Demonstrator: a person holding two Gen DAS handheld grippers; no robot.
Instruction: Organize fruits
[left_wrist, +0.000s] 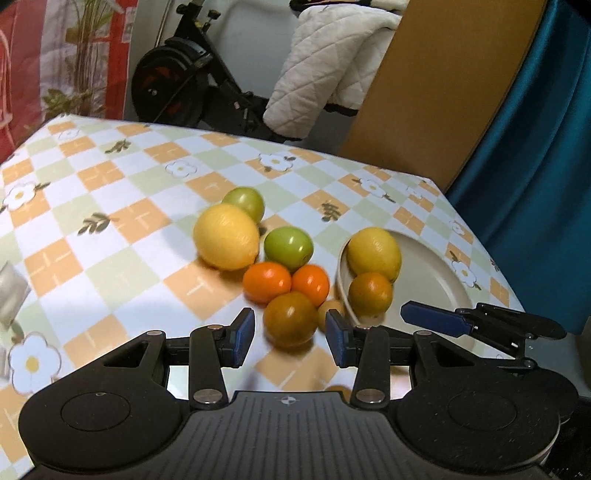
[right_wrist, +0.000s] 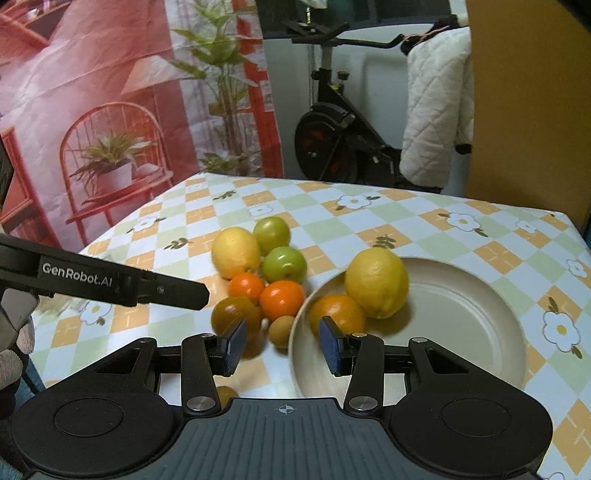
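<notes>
Left tongs (left_wrist: 290, 341), jaws apart and gripping nothing, hover just short of a dark olive-orange fruit (left_wrist: 290, 318) at the near edge of the cluster on the desk (left_wrist: 110, 236); right tongs (right_wrist: 283, 347), likewise parted and empty, hang over the near rim of the beige plate (right_wrist: 480, 332). The plate holds one lemon (right_wrist: 376, 282) and one orange (right_wrist: 337, 314), touching. On the cloth lie a second lemon (left_wrist: 226, 236), two green fruits (left_wrist: 288, 248), two bright oranges (left_wrist: 286, 282) and a small tan fruit (left_wrist: 330, 308) beside the rim. Likely hazard: the round fruits touch, so closing on one may nudge neighbours into rolling; the two tongs, near one another, may collide.
</notes>
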